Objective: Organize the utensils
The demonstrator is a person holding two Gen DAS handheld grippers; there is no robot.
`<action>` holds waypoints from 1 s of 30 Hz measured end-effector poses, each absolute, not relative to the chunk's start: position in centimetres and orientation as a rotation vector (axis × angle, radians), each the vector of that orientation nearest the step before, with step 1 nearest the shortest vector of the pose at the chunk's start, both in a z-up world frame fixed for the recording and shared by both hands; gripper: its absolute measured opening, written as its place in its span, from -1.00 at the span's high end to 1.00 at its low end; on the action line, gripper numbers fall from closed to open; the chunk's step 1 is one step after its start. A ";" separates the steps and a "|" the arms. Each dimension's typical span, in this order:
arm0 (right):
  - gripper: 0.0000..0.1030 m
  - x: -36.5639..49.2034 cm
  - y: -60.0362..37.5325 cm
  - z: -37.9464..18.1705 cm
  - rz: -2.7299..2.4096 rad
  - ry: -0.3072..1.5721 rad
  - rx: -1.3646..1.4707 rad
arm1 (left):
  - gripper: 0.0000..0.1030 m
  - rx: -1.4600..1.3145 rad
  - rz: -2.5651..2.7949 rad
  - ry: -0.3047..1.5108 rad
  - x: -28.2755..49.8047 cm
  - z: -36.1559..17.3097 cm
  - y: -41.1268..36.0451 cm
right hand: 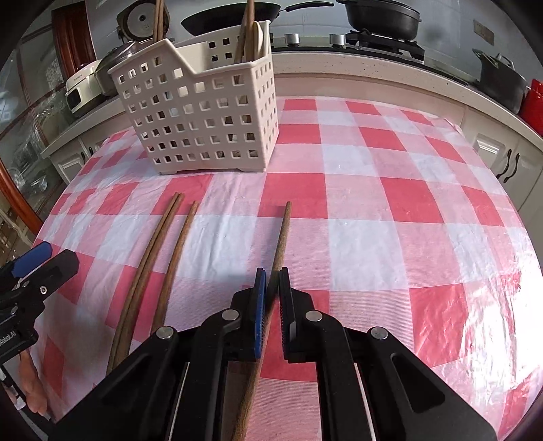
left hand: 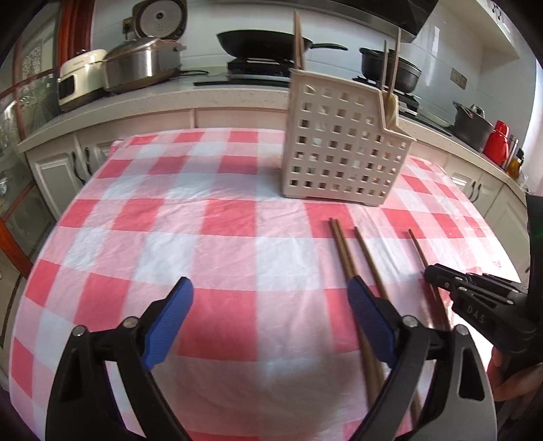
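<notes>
Red-and-white checked tablecloth (right hand: 373, 203) covers table. Beige perforated plastic utensil basket (right hand: 203, 112) stands upright, holding several upright wooden chopsticks (right hand: 249, 30). 3 long brown wooden chopsticks (right hand: 163, 244) lie flat near basket. Right gripper (right hand: 273, 274) clamped on 4th brown chopstick (right hand: 283, 230). Left gripper (left hand: 268, 288) spread wide, holding nothing, beside the 3.

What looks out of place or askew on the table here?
Nothing damaged or spilled. Three chopsticks lie loose on the checked cloth short of the basket; the right gripper pinches a fourth chopstick.
</notes>
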State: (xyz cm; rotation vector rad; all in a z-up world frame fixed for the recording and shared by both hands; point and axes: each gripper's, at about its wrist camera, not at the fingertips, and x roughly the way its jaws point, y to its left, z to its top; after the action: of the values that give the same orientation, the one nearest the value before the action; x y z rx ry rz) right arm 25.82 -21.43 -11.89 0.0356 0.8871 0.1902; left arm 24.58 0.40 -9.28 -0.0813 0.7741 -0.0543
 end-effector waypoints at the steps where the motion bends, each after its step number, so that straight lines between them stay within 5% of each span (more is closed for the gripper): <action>1: 0.87 25.7 -21.6 -11.9 0.193 0.885 0.039 | -0.59 -0.077 -0.066 0.789 25.0 -9.5 -0.1; 5: 0.87 25.3 -22.0 -12.0 0.206 0.877 0.035 | -0.28 -0.041 -0.076 0.840 26.7 -10.4 -2.0; 21: 0.87 25.3 -22.9 -12.1 0.253 0.879 0.080 | -0.07 0.031 -0.039 0.886 29.4 -12.4 -4.8; 26: 0.87 25.9 -22.3 -12.0 0.243 0.879 0.041 | 0.57 0.067 -0.086 0.894 29.5 -12.1 -5.8; 30: 0.87 25.9 -22.5 -12.0 0.248 0.885 0.051 | 0.85 0.063 -0.112 0.898 29.6 -12.1 -6.1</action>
State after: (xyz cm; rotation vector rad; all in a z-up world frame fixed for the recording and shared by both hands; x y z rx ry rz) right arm 25.94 -22.47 -12.03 0.0511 0.8853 0.2480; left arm 29.60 -6.13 -12.14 0.0627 0.8980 -0.1118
